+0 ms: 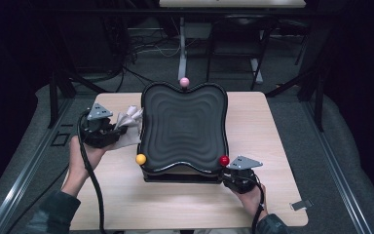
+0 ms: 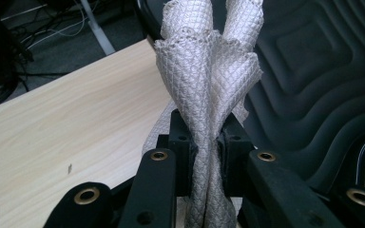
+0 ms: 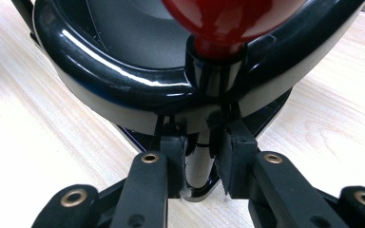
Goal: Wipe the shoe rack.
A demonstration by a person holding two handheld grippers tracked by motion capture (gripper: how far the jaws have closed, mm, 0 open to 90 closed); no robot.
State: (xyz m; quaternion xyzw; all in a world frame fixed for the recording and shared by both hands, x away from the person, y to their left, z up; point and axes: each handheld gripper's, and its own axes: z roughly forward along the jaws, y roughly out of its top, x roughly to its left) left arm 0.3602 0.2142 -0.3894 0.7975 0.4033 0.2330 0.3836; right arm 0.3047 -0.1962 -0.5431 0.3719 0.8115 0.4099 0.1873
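A black tray [image 1: 182, 126] with a rippled surface stands on the wooden table [image 1: 253, 122]. It has a pink ball [image 1: 184, 82] at its far edge, a yellow ball [image 1: 140, 159] at its near left corner and a red ball [image 1: 224, 160] at its near right corner. My left gripper [image 1: 119, 127] is left of the tray, shut on a white quilted cloth [image 1: 129, 118]. The cloth [image 2: 204, 80] stands up bunched between the jaws of the left gripper [image 2: 208, 147]. My right gripper [image 1: 225, 169] is shut on the black post [image 3: 200, 159] under the red ball [image 3: 228, 19], at the tray's glossy rim [image 3: 123, 80].
Bare wood [image 2: 76, 123] lies left of the cloth. A small metal clip [image 1: 301, 204] sits at the table's near right edge. Beyond the table are another desk's legs [image 1: 182, 53] and cables on the floor [image 1: 146, 46]. Dark frame rails [image 1: 53, 97] flank the table.
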